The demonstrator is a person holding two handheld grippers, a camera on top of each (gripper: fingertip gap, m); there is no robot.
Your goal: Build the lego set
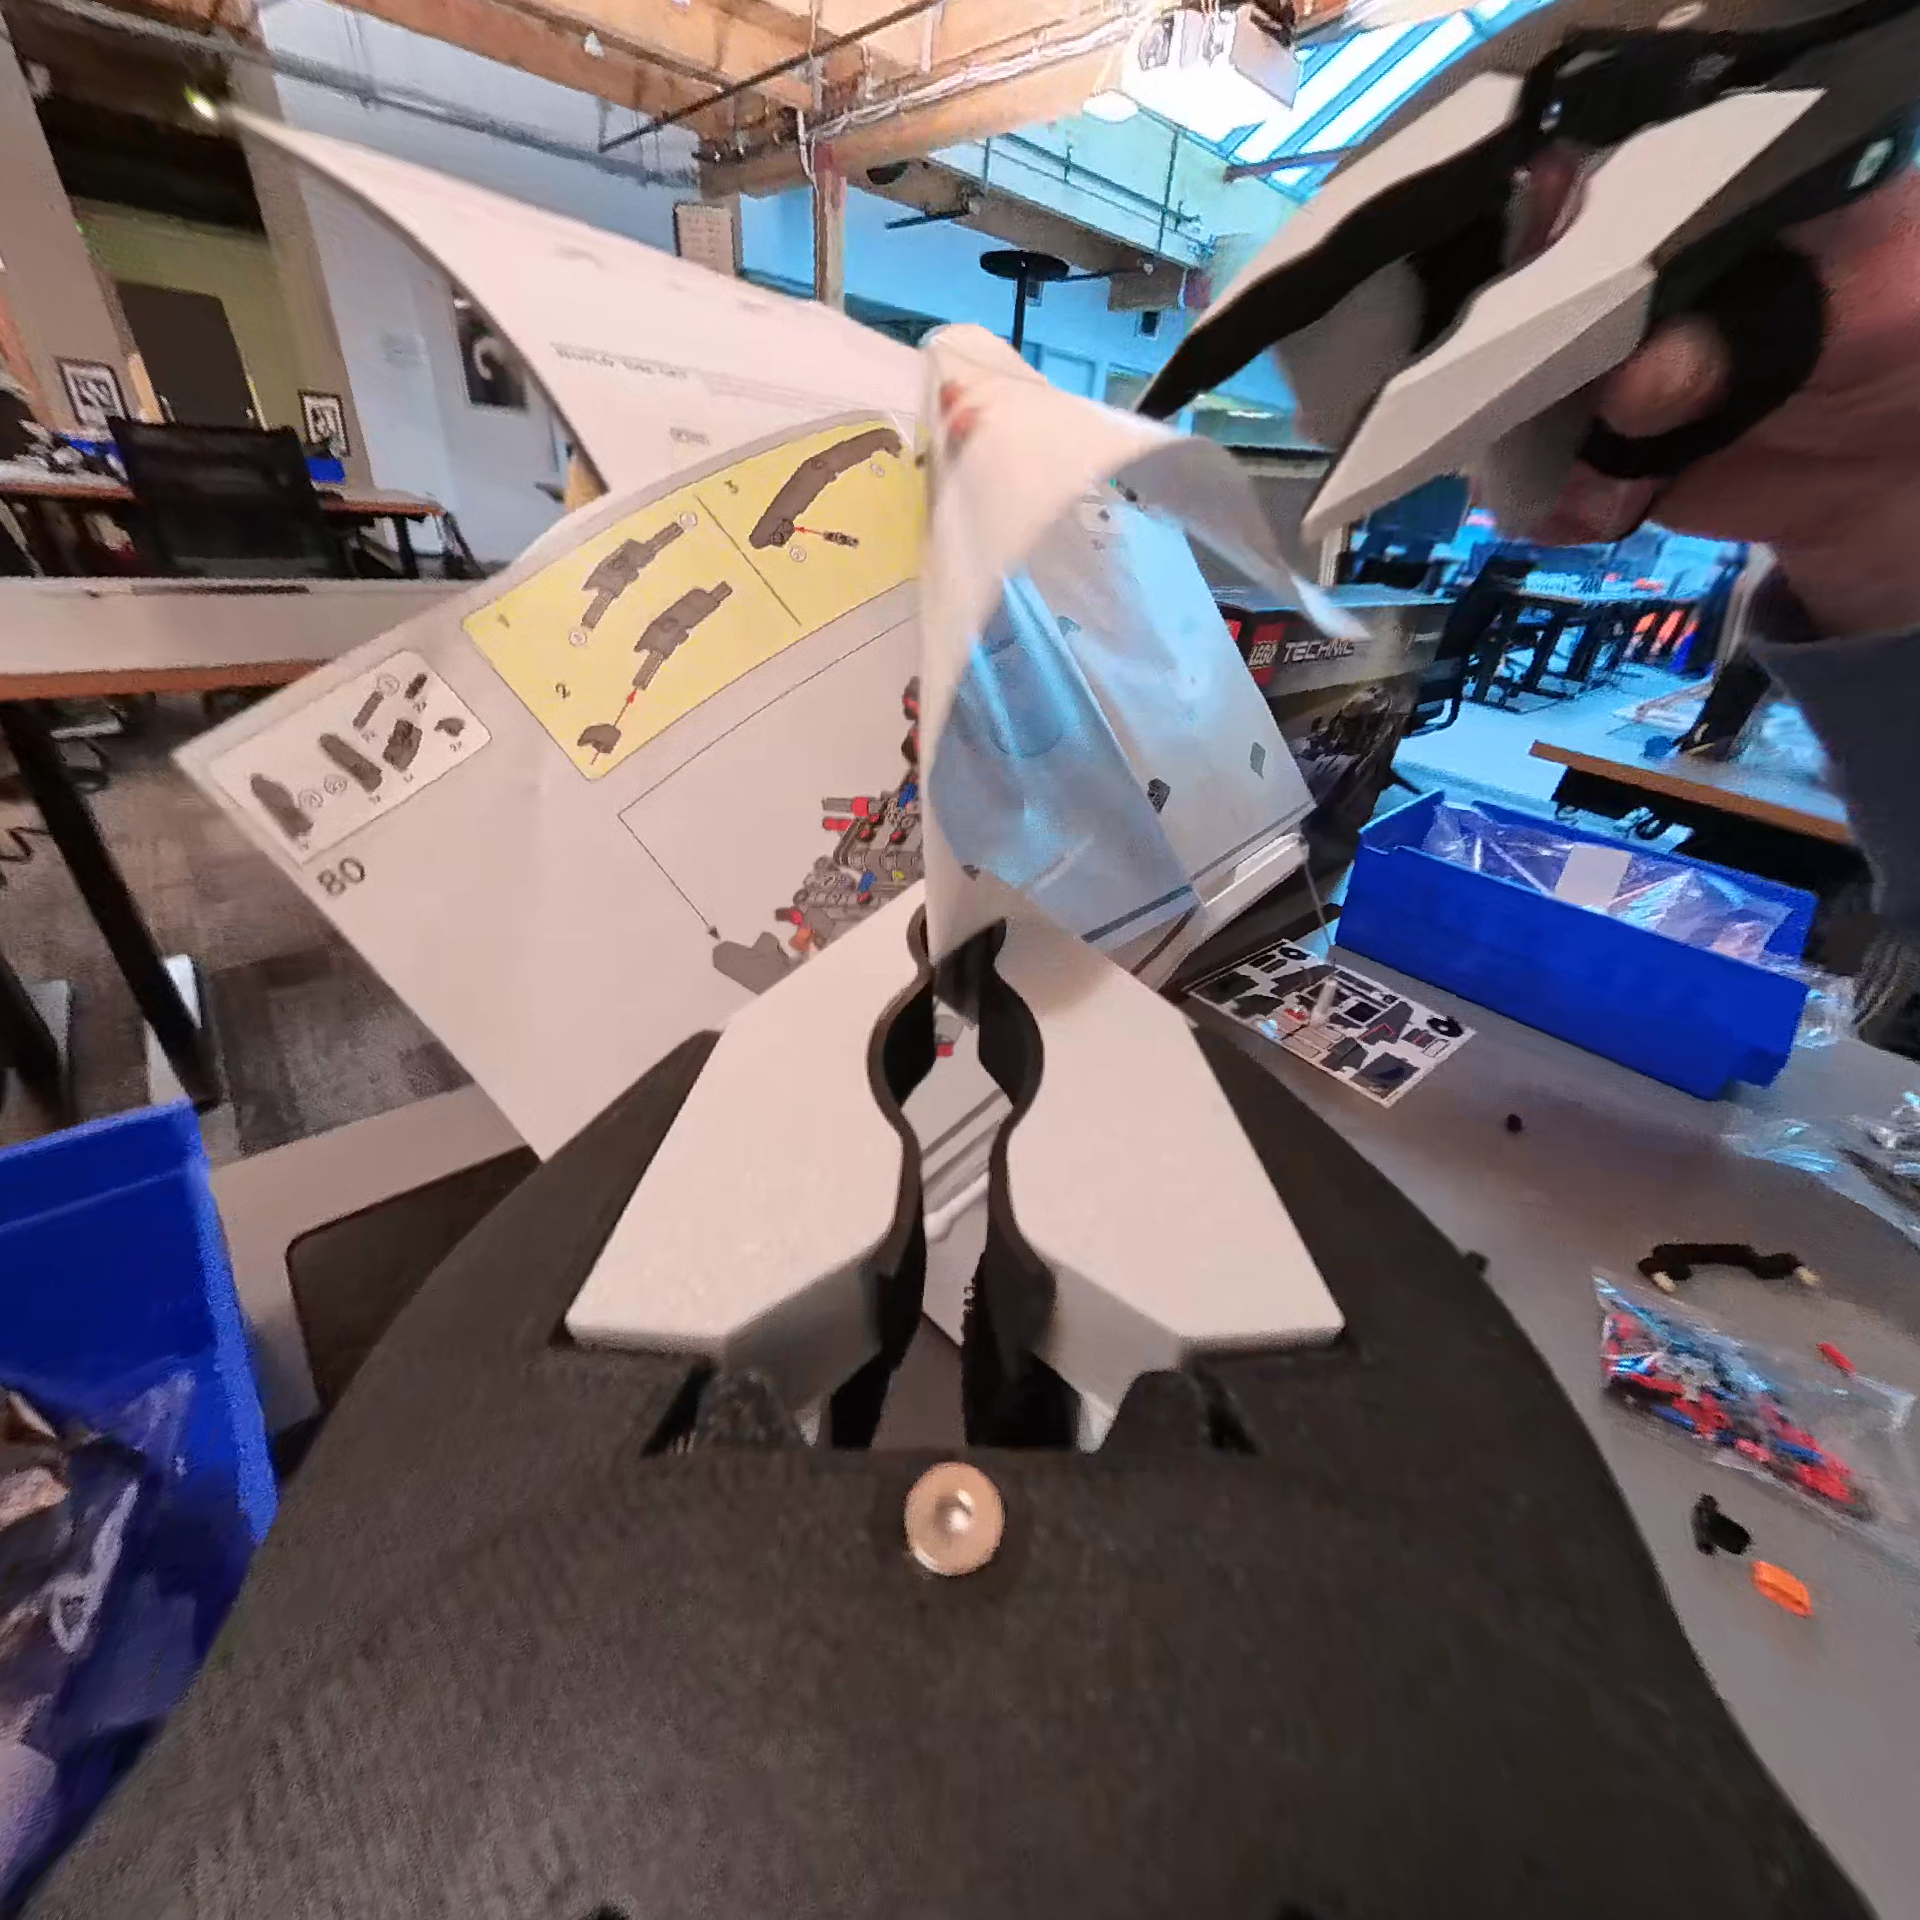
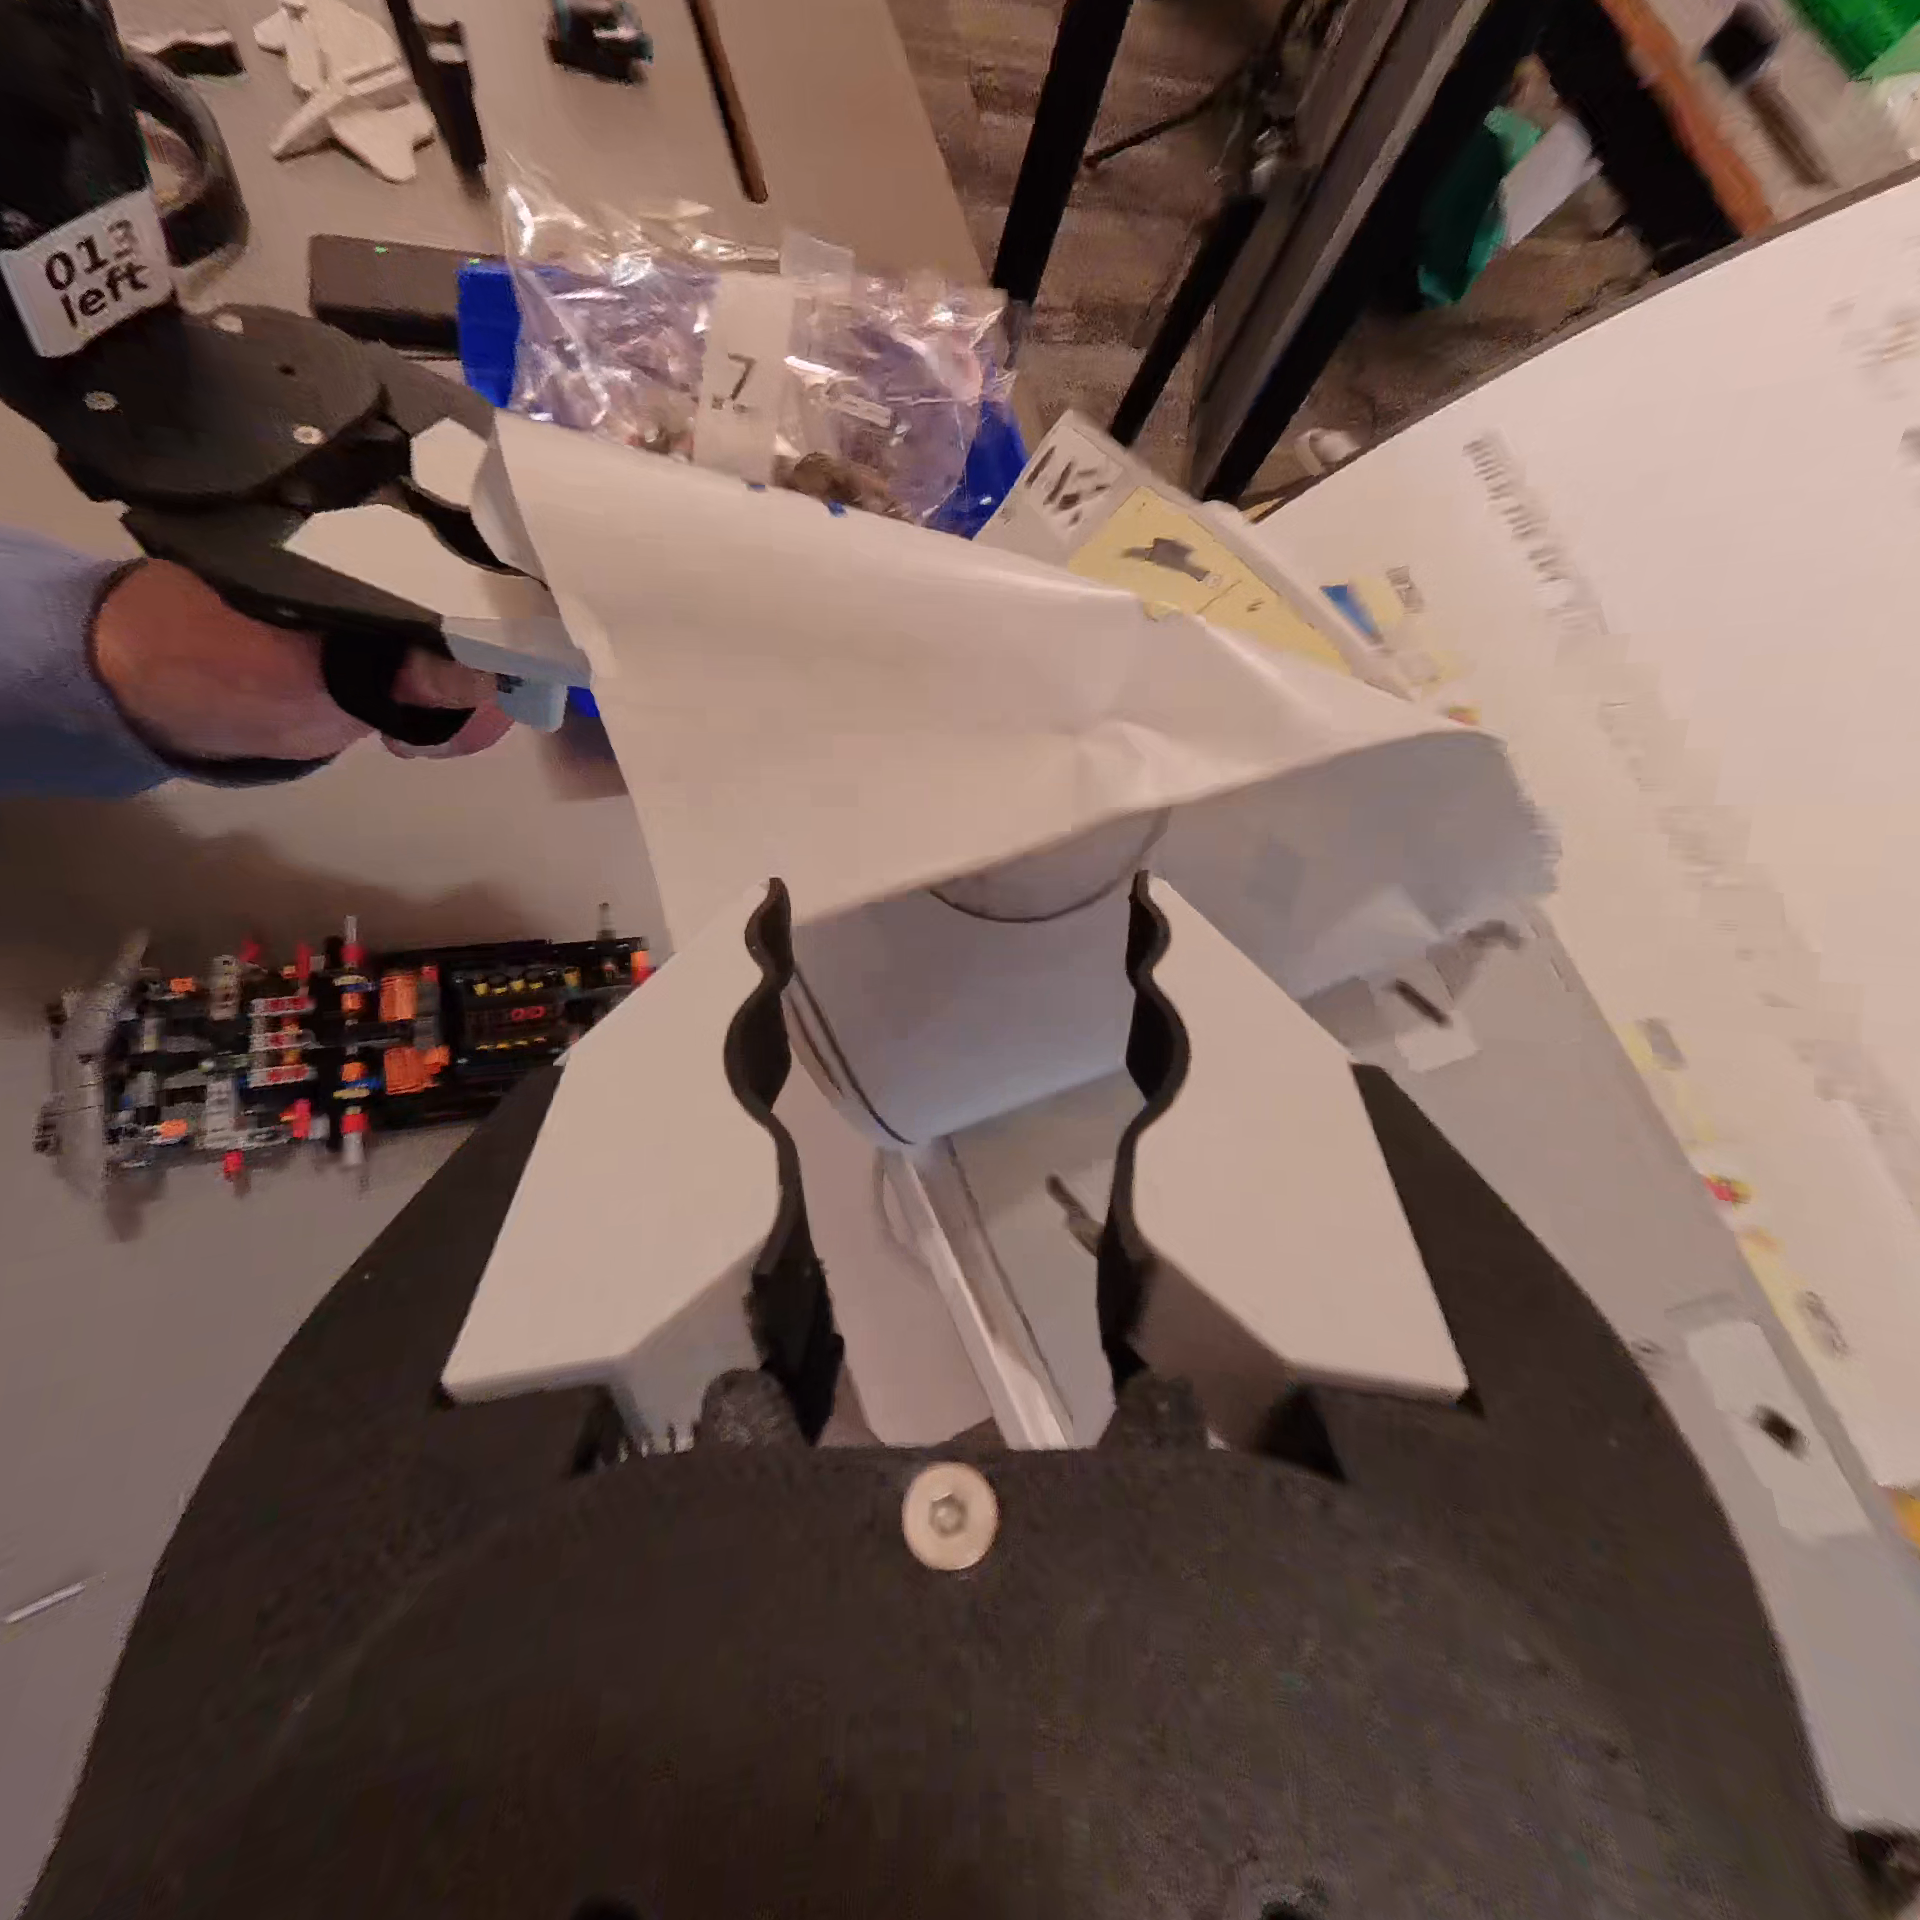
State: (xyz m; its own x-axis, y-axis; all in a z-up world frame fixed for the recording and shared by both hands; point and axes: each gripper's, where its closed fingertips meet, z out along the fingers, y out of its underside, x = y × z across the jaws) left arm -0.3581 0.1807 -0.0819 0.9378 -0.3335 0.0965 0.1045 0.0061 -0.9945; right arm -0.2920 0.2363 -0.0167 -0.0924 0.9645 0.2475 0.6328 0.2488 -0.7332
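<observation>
- left tool (image 1: 961, 961) has its fingers pinched nearly together, gripped by a bare hand (image 2: 239, 675) in a blue sleeve.
- right tool (image 2: 956, 925) stands with fingers spread wide apart, raised high.

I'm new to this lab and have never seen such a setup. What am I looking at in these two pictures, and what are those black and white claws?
No robot here: a person holds a hand-operated gripper in each hand, each carrying a camera looking along its fingers. The left wrist view shows the left gripper pinching a page of the instruction booklet. The right wrist view shows the right gripper open beneath that curled page. On the grey table lie a partly built lego model, a sticker sheet, a bag of small parts and a blue bin holding more bags.
</observation>
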